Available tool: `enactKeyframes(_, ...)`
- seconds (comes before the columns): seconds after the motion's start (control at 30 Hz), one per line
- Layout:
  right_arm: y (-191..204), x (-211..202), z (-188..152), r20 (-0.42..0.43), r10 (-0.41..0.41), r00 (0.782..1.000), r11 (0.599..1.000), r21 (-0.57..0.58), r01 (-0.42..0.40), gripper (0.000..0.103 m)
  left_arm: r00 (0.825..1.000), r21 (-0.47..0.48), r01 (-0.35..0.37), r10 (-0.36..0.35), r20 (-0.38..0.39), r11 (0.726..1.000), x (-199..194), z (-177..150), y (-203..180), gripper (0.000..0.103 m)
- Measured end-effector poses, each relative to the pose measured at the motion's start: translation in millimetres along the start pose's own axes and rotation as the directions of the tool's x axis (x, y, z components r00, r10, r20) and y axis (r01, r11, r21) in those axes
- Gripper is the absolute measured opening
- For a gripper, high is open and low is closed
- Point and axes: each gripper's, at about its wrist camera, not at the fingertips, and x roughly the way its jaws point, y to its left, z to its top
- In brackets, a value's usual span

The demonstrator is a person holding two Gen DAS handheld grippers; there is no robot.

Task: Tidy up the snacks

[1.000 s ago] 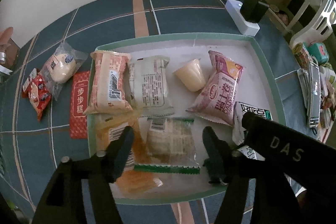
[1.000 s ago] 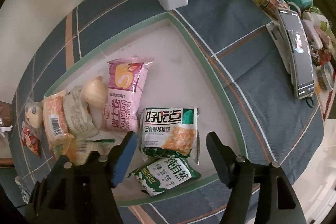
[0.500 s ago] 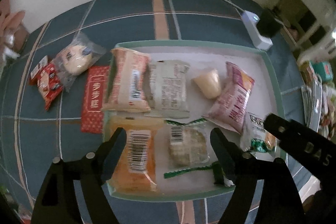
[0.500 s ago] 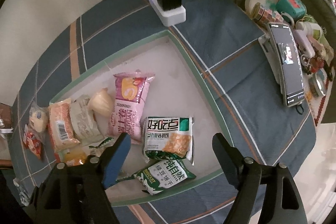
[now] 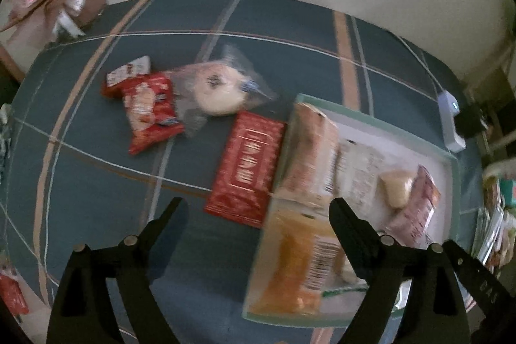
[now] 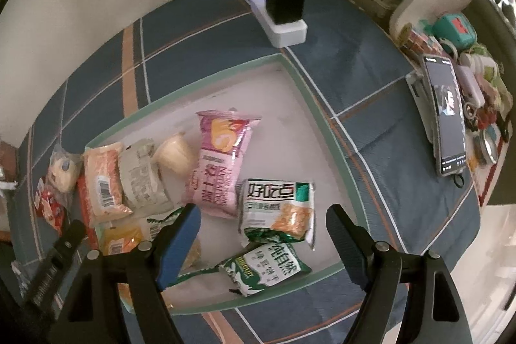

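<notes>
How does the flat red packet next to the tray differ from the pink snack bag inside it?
The flat red packet lies on the blue checked cloth outside the tray; the pink snack bag lies inside. The packet looks thin, the bag puffed. Both are sealed and untouched.

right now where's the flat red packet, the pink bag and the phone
flat red packet (image 5: 246,165), left wrist view, middle of its printed face
pink bag (image 6: 221,163), right wrist view, centre of its front
phone (image 6: 448,115), right wrist view, middle of its dark screen

Left gripper (image 5: 258,211) and right gripper (image 6: 262,218) downward, jaws apart, empty.
</notes>
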Motion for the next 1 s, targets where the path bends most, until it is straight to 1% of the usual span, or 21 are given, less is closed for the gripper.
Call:
enactKeyframes(0.2, 15.1, -2.6, -2.9, 0.006, -0.002, 1.0, 0.999, -0.039, 0.002, 0.083, 0.999, -0.025, -0.03, 0.031, 0.021, 0.999, -2.1, 5.1, 16.2, 0.09)
enactKeyframes(0.43, 26.5, -3.7, -4.7, 0.01, -0.008, 1.0, 0.997, -0.071, 0.009, 0.083, 0.999, -0.023, -0.021, 0.021, 0.023, 1.0, -3.7, 5.2, 19.2, 0.09)
enactKeyframes(0.47, 27.1, -3.6, -4.9, 0.011, -0.009, 1.0, 0.997, -0.073, 0.01, 0.083, 0.999, -0.016, -0.018, 0.019, 0.027, 1.0, -3.9, 5.0, 18.1, 0.091)
enactKeyframes(0.53, 28.7, -3.7, -5.2, 0.016, -0.015, 1.0, 0.997, -0.08, 0.016, 0.084, 0.999, -0.007, -0.022, 0.022, 0.035, 1.0, -4.8, 4.8, 17.1, 0.099)
enactKeyframes(0.57, 29.3, -3.7, -5.6, 0.017, -0.018, 1.0, 0.996, -0.082, 0.019, 0.085, 0.999, -0.005, -0.024, 0.024, 0.038, 1.0, -5.4, 4.7, 16.7, 0.099)
enactKeyframes(0.63, 30.1, -3.5, -6.1, 0.023, -0.019, 1.0, 0.996, -0.084, 0.02, 0.096, 0.998, -0.001, -0.031, 0.031, 0.047, 1.0, -6.2, 4.9, 16.4, 0.099)
enactKeyframes(0.7, 30.5, -3.6, -6.2, 0.031, -0.018, 0.999, 0.996, -0.083, 0.02, 0.102, 0.998, 0.0, -0.039, 0.039, 0.053, 0.999, -6.3, 5.7, 16.9, 0.1)
enactKeyframes(0.77, 31.2, -3.8, -6.1, 0.039, -0.018, 0.999, 0.996, -0.087, 0.021, 0.103, 0.997, -0.003, -0.051, 0.051, 0.056, 0.999, -5.9, 6.5, 18.6, 0.103)
enactKeyframes(1.0, 35.0, -2.2, -7.0, 0.04, -0.014, 0.999, 0.995, -0.1, 0.018, 0.103, 0.997, -0.013, -0.061, 0.062, 0.056, 0.998, -5.4, 8.0, 23.8, 0.103)
